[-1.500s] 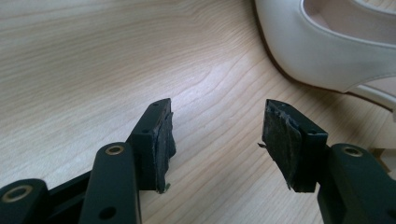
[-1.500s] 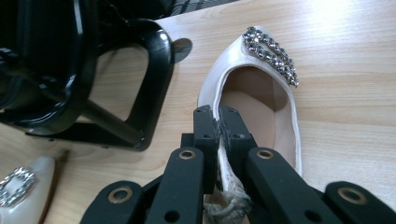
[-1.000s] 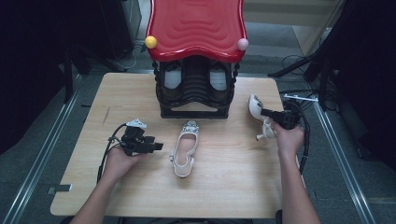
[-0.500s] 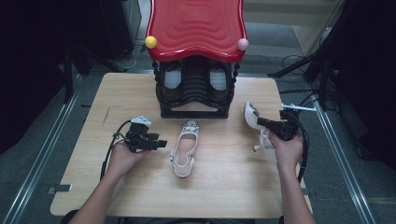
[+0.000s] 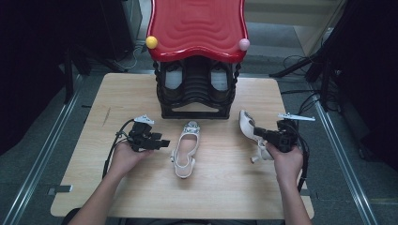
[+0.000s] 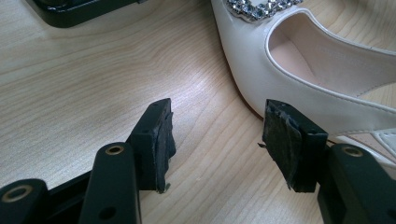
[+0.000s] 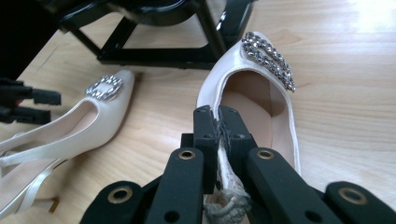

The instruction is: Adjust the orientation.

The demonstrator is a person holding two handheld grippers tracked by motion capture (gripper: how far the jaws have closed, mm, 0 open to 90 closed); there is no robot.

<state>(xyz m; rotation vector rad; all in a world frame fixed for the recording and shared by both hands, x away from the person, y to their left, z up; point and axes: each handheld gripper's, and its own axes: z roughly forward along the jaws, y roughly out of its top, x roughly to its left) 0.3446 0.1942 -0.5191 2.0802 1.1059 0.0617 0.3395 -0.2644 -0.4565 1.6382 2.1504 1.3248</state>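
Two white slingback shoes with jewelled buckles are on the wooden table (image 5: 131,93). One shoe (image 5: 186,148) (image 6: 322,70) (image 7: 70,126) lies flat in the middle, toe toward the rack. My left gripper (image 5: 162,142) (image 6: 215,140) stands open just left of it, with bare wood between its jaws. My right gripper (image 5: 260,133) (image 7: 218,122) is shut on the side edge of the second shoe (image 5: 247,125) (image 7: 254,93), which it holds tilted on its side at the right of the table.
A black shoe rack (image 5: 196,89) with a red wavy top (image 5: 197,26) stands at the table's far middle, a yellow ball (image 5: 151,42) and a pink ball (image 5: 244,44) at its corners. Cables lie on the floor at the right.
My right gripper has carried the second shoe leftward and toward the near side of the table. The left gripper has edged slightly toward the middle shoe.
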